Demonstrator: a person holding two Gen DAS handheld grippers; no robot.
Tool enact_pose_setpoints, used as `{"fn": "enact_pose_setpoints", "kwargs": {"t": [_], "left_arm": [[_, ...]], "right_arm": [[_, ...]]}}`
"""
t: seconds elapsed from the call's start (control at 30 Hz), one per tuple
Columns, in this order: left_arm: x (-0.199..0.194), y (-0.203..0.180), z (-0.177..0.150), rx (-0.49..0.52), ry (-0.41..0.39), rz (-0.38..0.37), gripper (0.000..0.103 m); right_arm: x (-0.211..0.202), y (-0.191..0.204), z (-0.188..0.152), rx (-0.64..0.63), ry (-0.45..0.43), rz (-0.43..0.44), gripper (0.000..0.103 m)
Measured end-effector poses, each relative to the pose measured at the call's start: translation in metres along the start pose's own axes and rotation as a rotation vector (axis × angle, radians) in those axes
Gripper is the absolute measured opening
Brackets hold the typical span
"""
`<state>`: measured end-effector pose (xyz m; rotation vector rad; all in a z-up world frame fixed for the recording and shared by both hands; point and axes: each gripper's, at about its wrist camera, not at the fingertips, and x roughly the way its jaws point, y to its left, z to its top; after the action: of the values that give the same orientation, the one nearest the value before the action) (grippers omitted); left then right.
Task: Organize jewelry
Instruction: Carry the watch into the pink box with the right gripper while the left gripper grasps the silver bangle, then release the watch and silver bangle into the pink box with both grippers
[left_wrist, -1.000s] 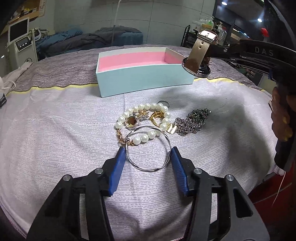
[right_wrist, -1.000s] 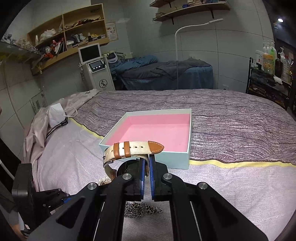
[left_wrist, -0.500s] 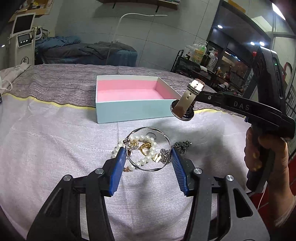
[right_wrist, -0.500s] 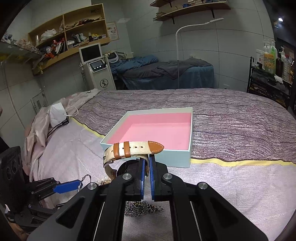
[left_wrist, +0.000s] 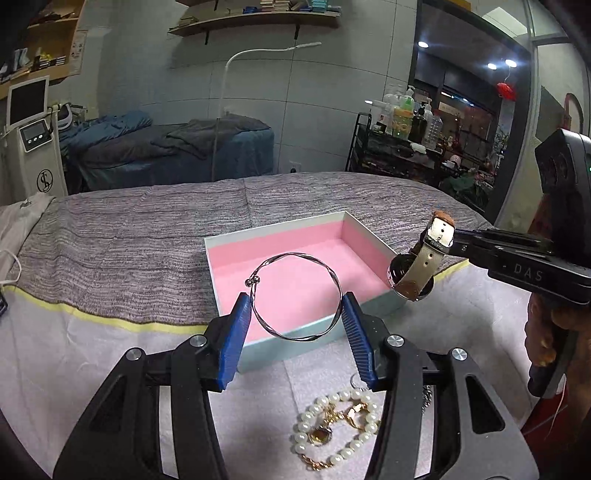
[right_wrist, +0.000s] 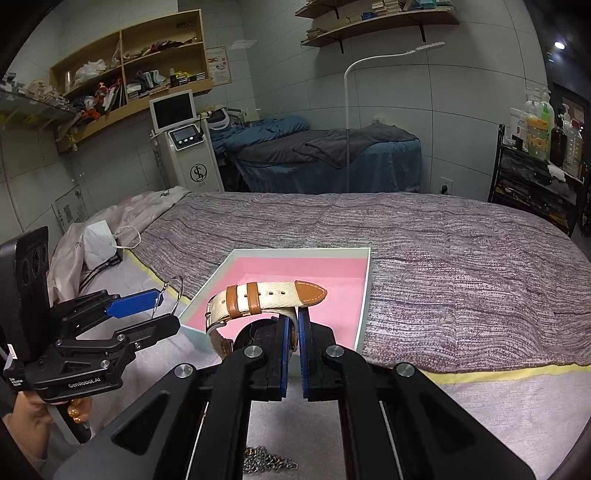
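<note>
My left gripper (left_wrist: 295, 317) is shut on a thin twisted silver bangle (left_wrist: 334, 277), held up in the air in front of the pale blue box with pink lining (left_wrist: 306, 334). My right gripper (right_wrist: 292, 328) is shut on a wristwatch with a cream strap and brown tip (right_wrist: 266, 295), held above the box's near edge (right_wrist: 364, 295); the watch also shows in the left wrist view (left_wrist: 424, 262) at the box's right corner. The left gripper and the bangle (right_wrist: 179, 291) show at left in the right wrist view.
A pearl bracelet with gold charms (left_wrist: 332, 428) lies on the white cloth under the left gripper. A dark chain (right_wrist: 266, 461) lies below the right gripper. A purple-grey bedspread (right_wrist: 443, 251) lies behind the box. A rack of bottles (left_wrist: 402, 147) stands far right.
My left gripper has lifted the silver bangle off the pile and carried it up toward the box. The right gripper with the watch has stayed almost still near the box.
</note>
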<state>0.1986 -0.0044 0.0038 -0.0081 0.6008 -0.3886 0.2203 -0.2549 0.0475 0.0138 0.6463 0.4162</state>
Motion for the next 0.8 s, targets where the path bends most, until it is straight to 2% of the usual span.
{"fn": "enact_pose_setpoints", "kwargs": {"t": [0.17,0.33,0.5,0.57,0.63,0.73,0.8], "left_arm": [[0.045,0.013,0.020,0.018,0.078,-0.003,0.051],[0.083,0.018,0.022,0.045,0.141,-0.003,0.051],[0.102,0.021,0.022,0.046,0.161,-0.004,0.051],[0.104,0.018,0.023,0.055,0.149,0.001,0.053],[0.103,0.016,0.025,0.062,0.132,0.011,0.069],[0.097,0.013,0.030,0.068,0.093,0.013,0.075],[0.090,0.014,0.033,0.066,0.072,0.009,0.082]], "right_arm": [[0.036,-0.008,0.014,-0.010,0.057,-0.024,0.004],[0.069,-0.008,0.012,-0.038,0.125,-0.059,0.004],[0.084,-0.009,0.007,-0.057,0.159,-0.087,0.007],[0.084,-0.009,0.006,-0.068,0.155,-0.091,0.015],[0.081,-0.007,0.006,-0.085,0.139,-0.104,0.027],[0.070,-0.008,0.009,-0.108,0.076,-0.143,0.045],[0.061,-0.011,0.013,-0.106,0.044,-0.155,0.049]]}}
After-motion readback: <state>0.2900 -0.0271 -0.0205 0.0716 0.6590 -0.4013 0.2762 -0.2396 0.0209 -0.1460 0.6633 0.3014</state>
